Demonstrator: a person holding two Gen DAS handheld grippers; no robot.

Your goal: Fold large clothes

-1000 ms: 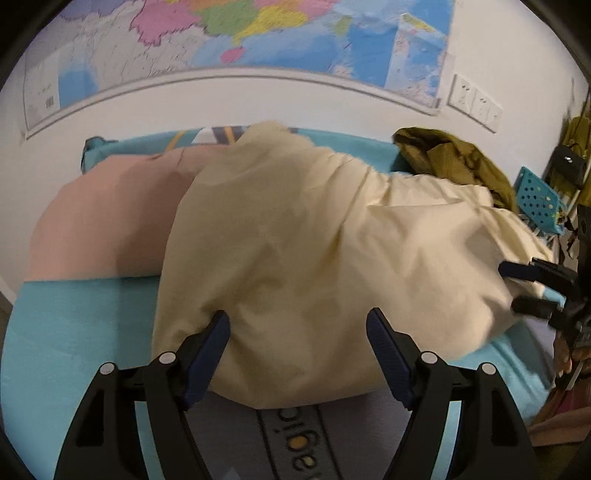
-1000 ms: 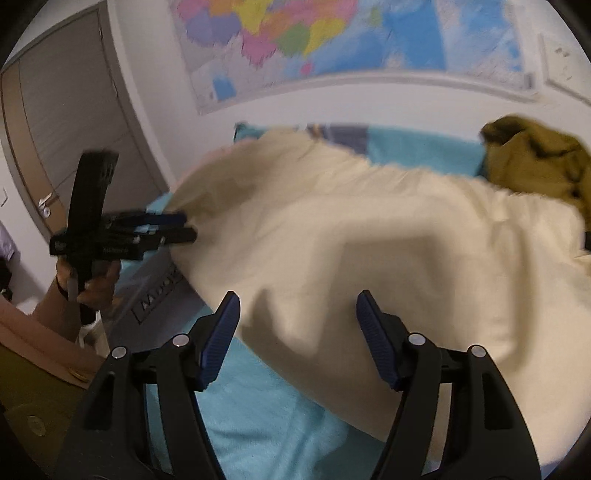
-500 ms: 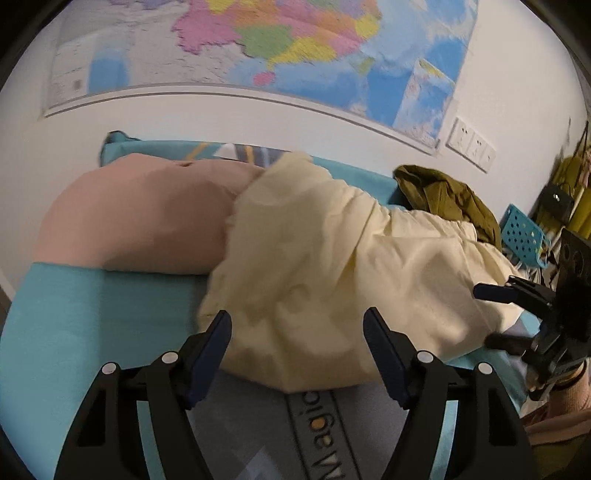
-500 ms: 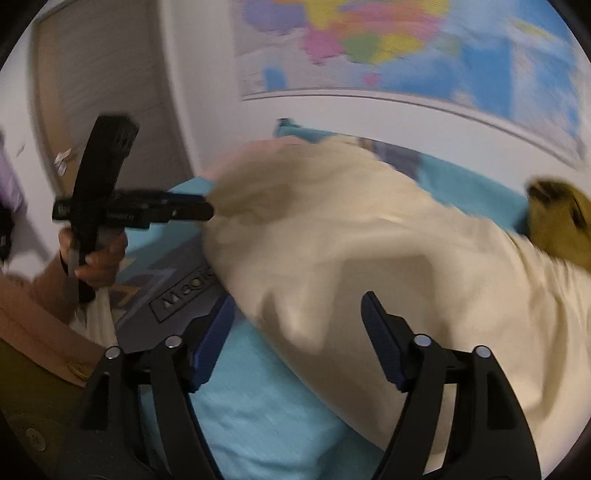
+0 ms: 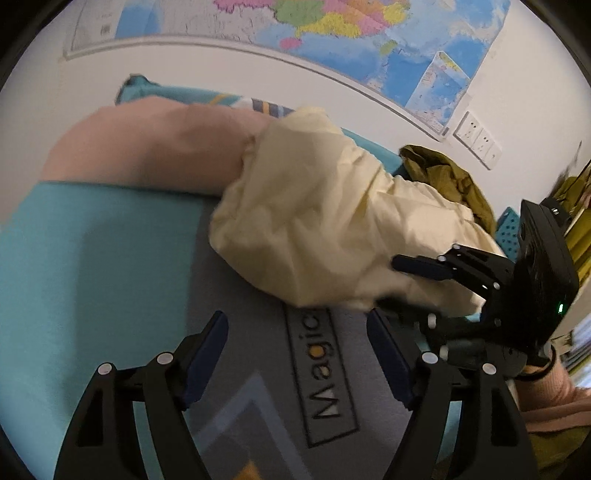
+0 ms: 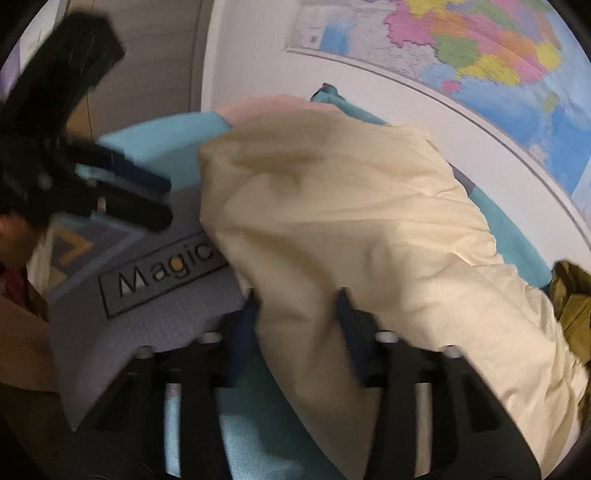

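Note:
A large cream garment point(image 5: 332, 229) lies bunched on the teal bed cover point(image 5: 96, 251), partly over a pink garment point(image 5: 147, 151). It also fills the right wrist view point(image 6: 351, 206). My left gripper point(image 5: 297, 349) is open and empty above the grey printed mat point(image 5: 258, 354), short of the cloth's near edge. My right gripper point(image 6: 297, 310) is open with the cream cloth's near edge lying between its fingers. It shows from the side in the left wrist view point(image 5: 417, 284), at the cloth's right edge. The left gripper shows in the right wrist view point(image 6: 147, 199).
An olive garment point(image 5: 447, 177) lies at the far right of the bed, also in the right wrist view point(image 6: 570, 295). A wall with a map point(image 5: 332, 26) runs behind the bed. A blue perforated basket point(image 5: 511, 229) and wall sockets point(image 5: 478, 140) are at the right.
The cream cloth has been bunched toward the right, uncovering the pink garment and the mat. My left gripper has drawn back off the cloth. My right gripper has moved onto the cloth's edge.

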